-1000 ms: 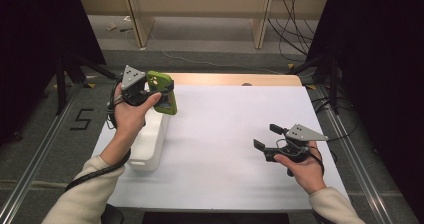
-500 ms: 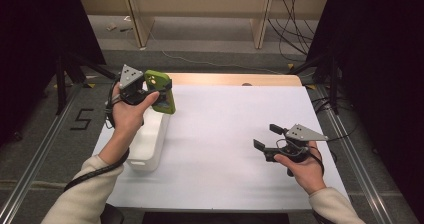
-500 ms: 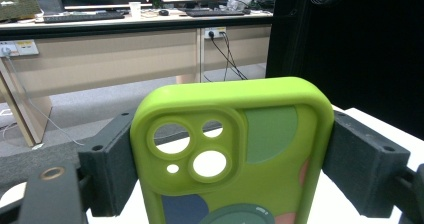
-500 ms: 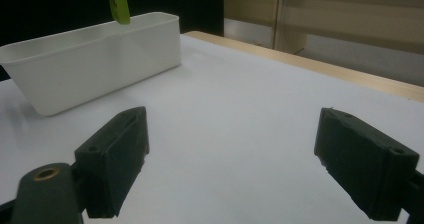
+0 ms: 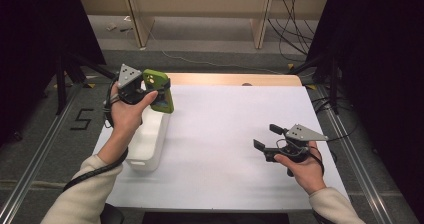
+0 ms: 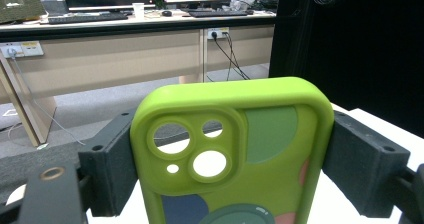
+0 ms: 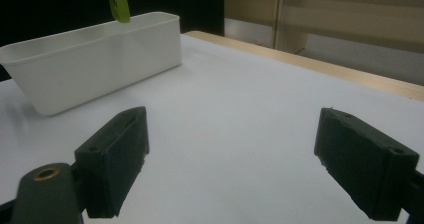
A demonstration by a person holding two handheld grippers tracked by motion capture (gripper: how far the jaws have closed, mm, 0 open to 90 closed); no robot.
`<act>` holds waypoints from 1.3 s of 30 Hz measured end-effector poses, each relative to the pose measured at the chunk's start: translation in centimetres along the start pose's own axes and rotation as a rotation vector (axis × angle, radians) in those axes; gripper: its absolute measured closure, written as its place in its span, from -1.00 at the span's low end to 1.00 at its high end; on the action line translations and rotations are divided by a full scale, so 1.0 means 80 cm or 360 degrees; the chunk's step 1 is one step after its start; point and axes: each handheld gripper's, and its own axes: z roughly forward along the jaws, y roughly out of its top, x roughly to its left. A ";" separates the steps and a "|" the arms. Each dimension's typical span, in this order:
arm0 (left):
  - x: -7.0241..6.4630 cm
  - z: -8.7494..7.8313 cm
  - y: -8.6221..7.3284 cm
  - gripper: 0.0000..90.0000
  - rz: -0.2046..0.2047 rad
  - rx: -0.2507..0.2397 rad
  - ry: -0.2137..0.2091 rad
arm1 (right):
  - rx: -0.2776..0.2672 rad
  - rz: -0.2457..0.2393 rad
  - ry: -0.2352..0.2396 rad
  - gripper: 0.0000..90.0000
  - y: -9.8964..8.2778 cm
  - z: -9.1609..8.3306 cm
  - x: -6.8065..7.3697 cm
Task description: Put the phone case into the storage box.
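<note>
The white surface (image 5: 225, 149) lies under both my claws so things can rest on it. The white bin (image 5: 150, 141) sits right below my left claw (image 5: 159, 90), ready to catch things. That claw squeezes the green phone case (image 5: 161, 90) by its sides, so it hangs over the bin. My right claw (image 5: 265, 137) waits wide apart with nothing in it.

My desk (image 5: 225, 134) is covered with a plain white sheet, with a strip of bare wood showing along the far edge. One thing lies directly on it: a long white plastic tub (image 5: 150, 144), standing upright on the sheet just below my left claw (image 5: 150, 91) and well apart from my right claw (image 5: 267, 139), which hangs low over the bare white on the opposite side of the desk
</note>
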 end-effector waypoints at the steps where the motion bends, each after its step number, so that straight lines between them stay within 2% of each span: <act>1: 0.000 0.000 0.000 -0.64 -0.0001 0.0000 0.0002 | 0.0000 0.0002 0.0000 -0.66 0.000 0.000 0.000; 39: 0.016 -0.003 0.002 -0.64 -0.0008 -0.0005 0.0056 | 0.0002 -0.0003 0.0002 -0.66 -0.001 0.000 0.000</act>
